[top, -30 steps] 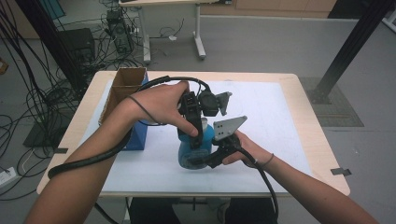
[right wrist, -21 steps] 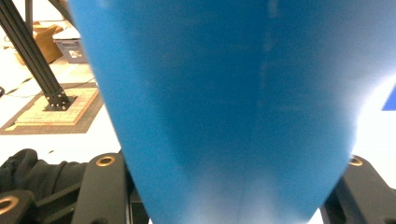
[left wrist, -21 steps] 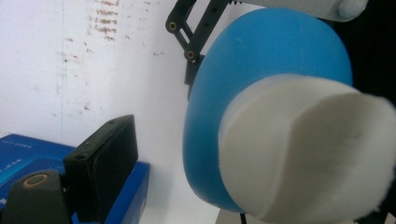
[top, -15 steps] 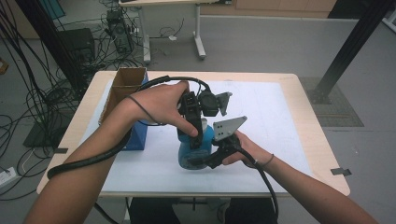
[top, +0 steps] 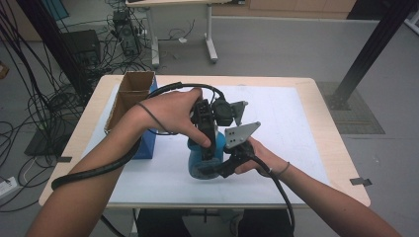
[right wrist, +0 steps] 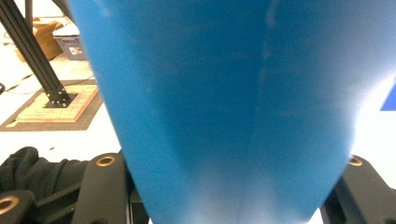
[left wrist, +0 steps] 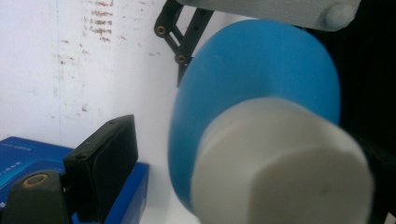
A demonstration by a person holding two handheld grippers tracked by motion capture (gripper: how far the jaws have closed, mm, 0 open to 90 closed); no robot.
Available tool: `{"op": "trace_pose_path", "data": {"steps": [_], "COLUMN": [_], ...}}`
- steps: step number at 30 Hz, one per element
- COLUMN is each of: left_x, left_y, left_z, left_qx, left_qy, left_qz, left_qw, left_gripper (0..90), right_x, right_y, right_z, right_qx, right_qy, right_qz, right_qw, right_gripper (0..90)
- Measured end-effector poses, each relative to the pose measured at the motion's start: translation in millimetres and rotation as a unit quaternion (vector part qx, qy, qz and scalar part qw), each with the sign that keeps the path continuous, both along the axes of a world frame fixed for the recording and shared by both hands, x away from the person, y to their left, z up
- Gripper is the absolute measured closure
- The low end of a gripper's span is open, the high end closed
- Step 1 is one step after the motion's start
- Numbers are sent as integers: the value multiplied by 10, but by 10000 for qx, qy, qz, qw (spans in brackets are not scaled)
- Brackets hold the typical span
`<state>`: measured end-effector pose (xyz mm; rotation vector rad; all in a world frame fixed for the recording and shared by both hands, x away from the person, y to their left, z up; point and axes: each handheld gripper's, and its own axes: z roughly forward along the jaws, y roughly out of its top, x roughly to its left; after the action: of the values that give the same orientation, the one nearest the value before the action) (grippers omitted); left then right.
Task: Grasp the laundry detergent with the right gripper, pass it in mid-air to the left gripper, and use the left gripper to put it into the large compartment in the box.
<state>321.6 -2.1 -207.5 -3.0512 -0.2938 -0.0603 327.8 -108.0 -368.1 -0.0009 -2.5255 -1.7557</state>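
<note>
Both grippers meet at one blue bottle point(top: 200, 160) near the middle of the white-covered table point(top: 306, 123). Right gripper point(top: 222, 165) clamps the bottle's body, seen up close between its jaws in its own view point(right wrist: 224, 116). Left gripper point(top: 210, 148) reaches the white cap point(left wrist: 280, 168), which the high view hides; whether its jaws press it I cannot tell. One blue box point(top: 147, 143) and one cardboard box point(top: 129, 96) stand at the left.

Grey floor point(top: 276, 44) lying beyond wooden table point(top: 326, 123) w/ white mat point(top: 291, 113); cables point(top: 29, 98) trailing at left; second desk's legs point(top: 210, 34) standing behind; black post point(top: 365, 54) rising at right.
</note>
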Motion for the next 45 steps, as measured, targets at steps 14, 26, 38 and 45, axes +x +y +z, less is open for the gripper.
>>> {"op": "trace_pose_path", "data": {"steps": [14,26,38,45], "left_x": [15,36,27,22], "left_y": [-30,-34,-17,-10], "left_z": [-40,-11,-10,-4], "left_qx": [35,-69,13,3], "left_qy": [14,172,243,209], "left_qz": [23,147,240,232], "left_qw": [10000,9997,9994,9995], "left_gripper": [126,344,349,349], "right_x": [6,29,16,23], "right_y": [12,9,12,8], "right_z": [3,-3,3,8], "right_qx": [-12,-10,-11,-16], "right_qy": [0,13,9,-55], "right_qz": [18,-14,15,0], "right_qw": [10000,10000,10000,10000], "right_gripper": [408,409,410,409]}}
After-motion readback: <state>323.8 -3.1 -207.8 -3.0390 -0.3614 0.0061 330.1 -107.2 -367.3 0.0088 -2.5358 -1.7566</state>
